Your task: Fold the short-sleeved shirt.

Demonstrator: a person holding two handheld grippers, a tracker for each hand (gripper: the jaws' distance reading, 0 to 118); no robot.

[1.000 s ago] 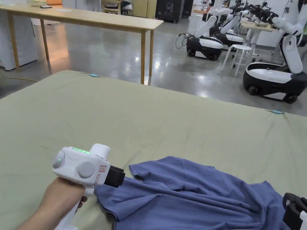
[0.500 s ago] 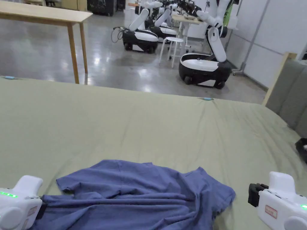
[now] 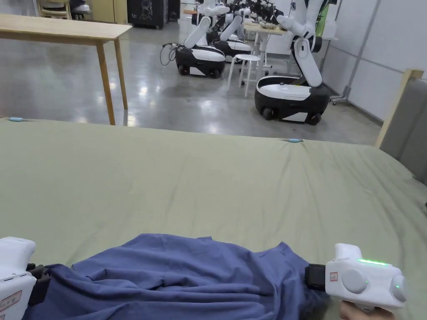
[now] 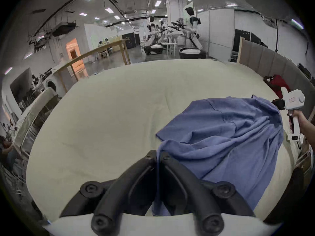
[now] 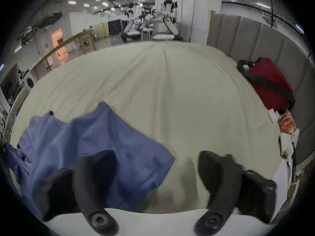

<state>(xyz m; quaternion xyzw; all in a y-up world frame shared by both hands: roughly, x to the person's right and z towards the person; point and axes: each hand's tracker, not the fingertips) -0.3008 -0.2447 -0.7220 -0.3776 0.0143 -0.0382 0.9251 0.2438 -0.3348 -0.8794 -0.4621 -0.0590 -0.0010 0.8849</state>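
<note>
On a green sheet [image 3: 200, 175], a rumpled blue shirt [image 3: 175, 279]. Left gripper [image 4: 158, 156] clamped on its edge. Right gripper [image 5: 153, 170] spread wide at the other end, holding nothing.

wooden table [image 3: 62, 31], white stool [image 3: 244, 58], red bag [image 5: 267, 83]

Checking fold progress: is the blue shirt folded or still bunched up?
Not folded. The blue shirt lies bunched and wrinkled on the green sheet, a sleeve sticking out.

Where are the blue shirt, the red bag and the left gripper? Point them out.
blue shirt [image 4: 221, 137]: left gripper view, rumpled middle.
red bag [image 5: 265, 86]: right gripper view, its red side.
left gripper [image 4: 159, 156]: left gripper view, between its fingertips.
</note>
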